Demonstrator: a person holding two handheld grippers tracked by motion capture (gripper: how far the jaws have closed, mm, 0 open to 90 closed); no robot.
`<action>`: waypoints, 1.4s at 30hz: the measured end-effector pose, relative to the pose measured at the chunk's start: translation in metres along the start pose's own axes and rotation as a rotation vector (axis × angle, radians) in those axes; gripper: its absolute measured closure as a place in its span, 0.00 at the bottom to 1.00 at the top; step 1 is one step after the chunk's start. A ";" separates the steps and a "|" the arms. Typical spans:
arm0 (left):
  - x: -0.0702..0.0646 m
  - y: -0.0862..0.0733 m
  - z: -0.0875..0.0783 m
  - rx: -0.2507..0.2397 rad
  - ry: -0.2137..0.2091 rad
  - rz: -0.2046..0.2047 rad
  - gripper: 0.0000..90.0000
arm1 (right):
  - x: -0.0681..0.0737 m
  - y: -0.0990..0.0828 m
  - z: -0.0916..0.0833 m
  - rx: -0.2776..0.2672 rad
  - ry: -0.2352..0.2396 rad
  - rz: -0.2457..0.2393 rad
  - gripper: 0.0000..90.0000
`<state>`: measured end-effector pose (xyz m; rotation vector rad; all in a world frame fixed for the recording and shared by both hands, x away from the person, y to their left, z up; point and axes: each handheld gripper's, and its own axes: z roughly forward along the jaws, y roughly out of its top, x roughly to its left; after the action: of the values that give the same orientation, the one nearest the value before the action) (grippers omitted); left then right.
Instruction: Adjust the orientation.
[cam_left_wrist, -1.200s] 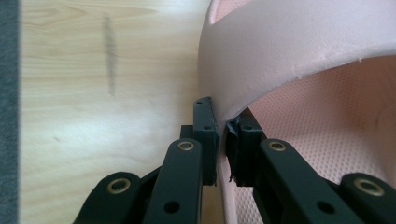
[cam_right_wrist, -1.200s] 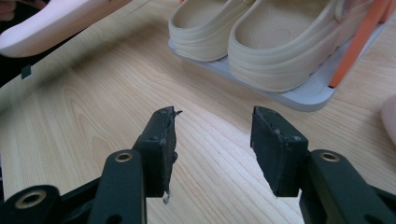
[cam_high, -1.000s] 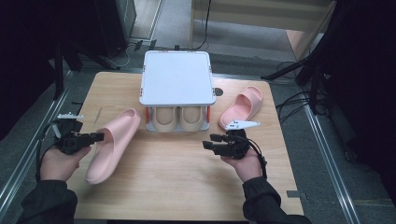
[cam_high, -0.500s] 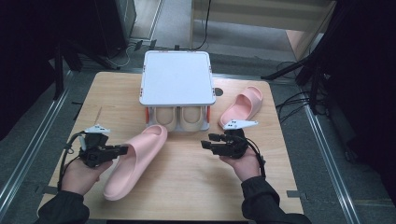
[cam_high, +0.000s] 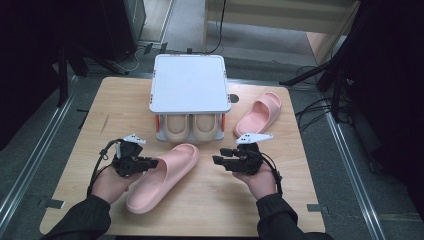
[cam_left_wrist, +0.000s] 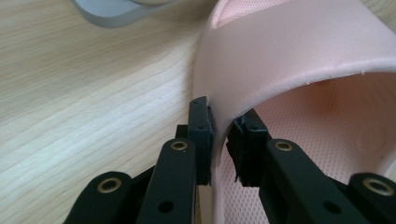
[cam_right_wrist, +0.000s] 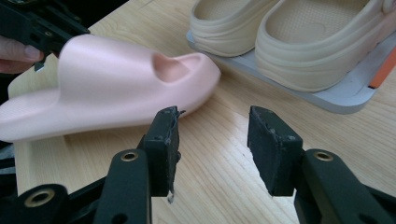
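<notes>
Left gripper is gripping the pink slipper's strap edge, jaws just easing; right gripper is hovering wide at 3 o'clock.

Pink slipper: soft foam slide, one broad strap over the front, open toe hole, dimpled footbed. Lies sole down on the wooden table, long axis running from heel at 7 o'clock to toe at 1 o'clock. Toe points toward the low shoe rack, close to its front edge, not touching it as far as can be told. In the left gripper view the side edge of the strap stands between two black pads. Heel end near the table's front edge.
</notes>
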<state>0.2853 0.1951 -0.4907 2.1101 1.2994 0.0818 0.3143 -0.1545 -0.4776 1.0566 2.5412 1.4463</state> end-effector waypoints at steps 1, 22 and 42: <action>-0.002 0.001 0.002 0.009 -0.004 0.007 0.87 | 0.001 -0.001 0.001 0.004 0.000 0.002 0.61; 0.013 -0.006 -0.018 -0.030 -0.087 0.025 0.93 | 0.028 -0.011 0.024 -0.011 0.016 -0.037 0.83; 0.010 -0.016 0.003 0.040 -0.103 0.036 0.96 | 0.046 -0.019 0.069 0.107 0.054 -0.064 1.00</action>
<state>0.2791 0.2066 -0.5052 2.1432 1.2119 -0.0371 0.2921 -0.0827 -0.5182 0.9518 2.6908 1.3559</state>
